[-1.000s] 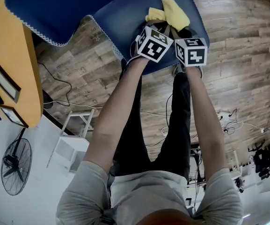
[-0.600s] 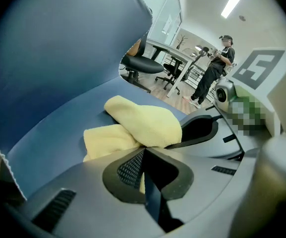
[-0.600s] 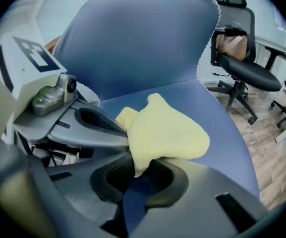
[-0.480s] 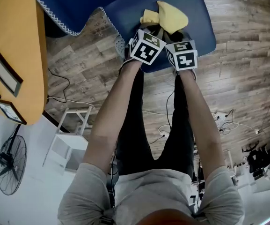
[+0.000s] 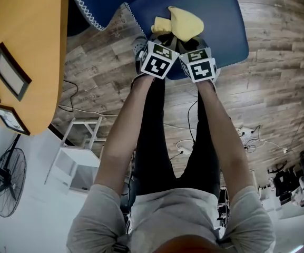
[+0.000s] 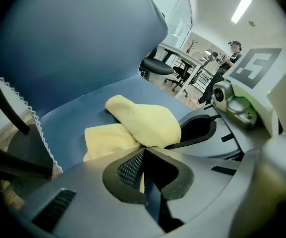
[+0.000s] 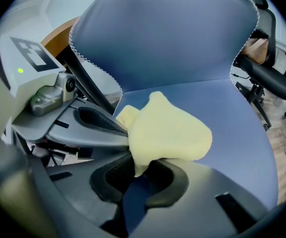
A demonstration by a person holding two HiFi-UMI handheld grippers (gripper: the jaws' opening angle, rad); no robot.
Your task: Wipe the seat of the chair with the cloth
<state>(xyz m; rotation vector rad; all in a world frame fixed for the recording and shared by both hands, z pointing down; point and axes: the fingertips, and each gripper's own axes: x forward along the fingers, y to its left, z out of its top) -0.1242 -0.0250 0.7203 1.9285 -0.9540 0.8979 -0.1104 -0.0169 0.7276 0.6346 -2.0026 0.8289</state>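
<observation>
Cloth (image 5: 184, 23) slid nearer; arms (image 5: 124, 133) outstretched, parallel.

One yellow cloth (image 5: 183, 21), one blue chair (image 5: 221, 30) — two tools, left tool (image 6: 143, 155) and right tool (image 7: 139, 165).

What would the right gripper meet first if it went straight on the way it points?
The right gripper grips the yellow cloth, which is bunched just ahead of it; beyond that probably the blue seat, then the backrest, though depth is unclear.

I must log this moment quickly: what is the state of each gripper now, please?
Left gripper: closed, holding the yellow cloth.
Right gripper: closed, holding the same cloth.
</observation>
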